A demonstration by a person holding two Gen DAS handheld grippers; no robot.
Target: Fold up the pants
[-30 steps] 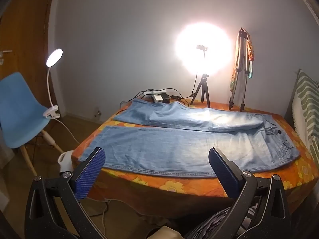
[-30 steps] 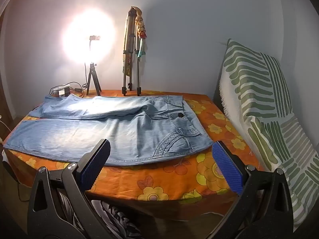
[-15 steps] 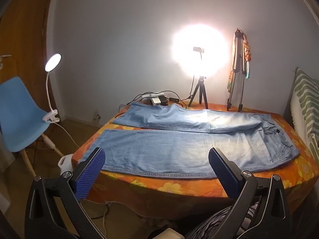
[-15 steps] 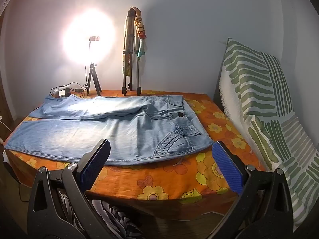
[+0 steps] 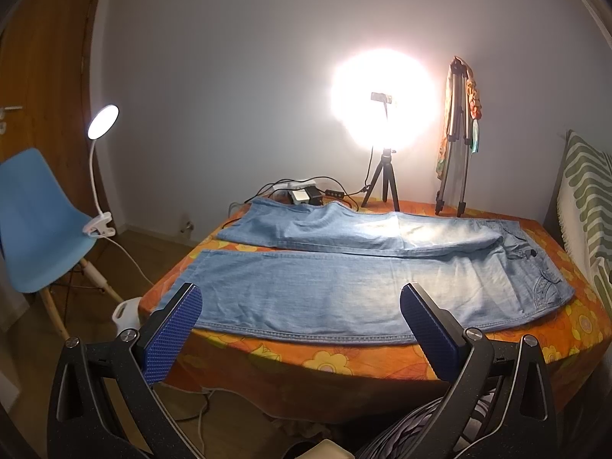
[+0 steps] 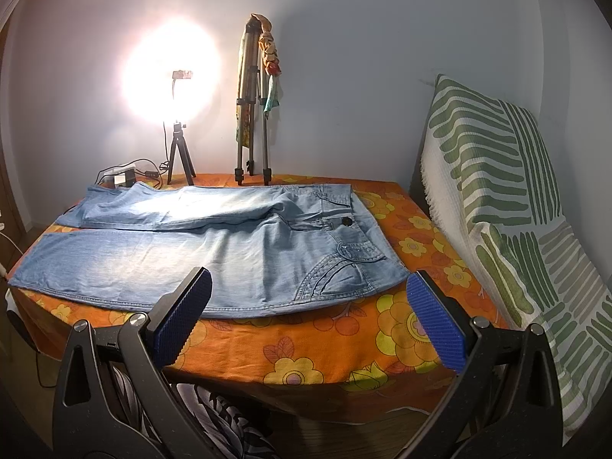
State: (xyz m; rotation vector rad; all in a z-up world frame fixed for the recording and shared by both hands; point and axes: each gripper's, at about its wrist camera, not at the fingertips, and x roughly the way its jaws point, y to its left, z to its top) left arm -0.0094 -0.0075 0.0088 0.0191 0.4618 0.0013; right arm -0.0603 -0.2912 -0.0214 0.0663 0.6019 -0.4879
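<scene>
Through my left wrist camera the table [image 5: 382,359] now sits lower and farther off than a second ago, so I have drawn my left gripper [image 5: 302,329] back a little. Its fingers [image 5: 172,329] are spread wide with nothing between them. The jeans [image 5: 344,290] lie flat on the orange flowered cloth, both legs stretched toward the left. Only this view shows the blue chair [image 5: 34,222] and the clip lamp [image 5: 101,122].

Through my right wrist camera little has changed. My right gripper [image 6: 308,313] is also spread and empty (short of the table edge). The jeans' waist [image 6: 359,244] lies nearest, and only here does the green striped cushion [image 6: 508,206] show fully.
</scene>
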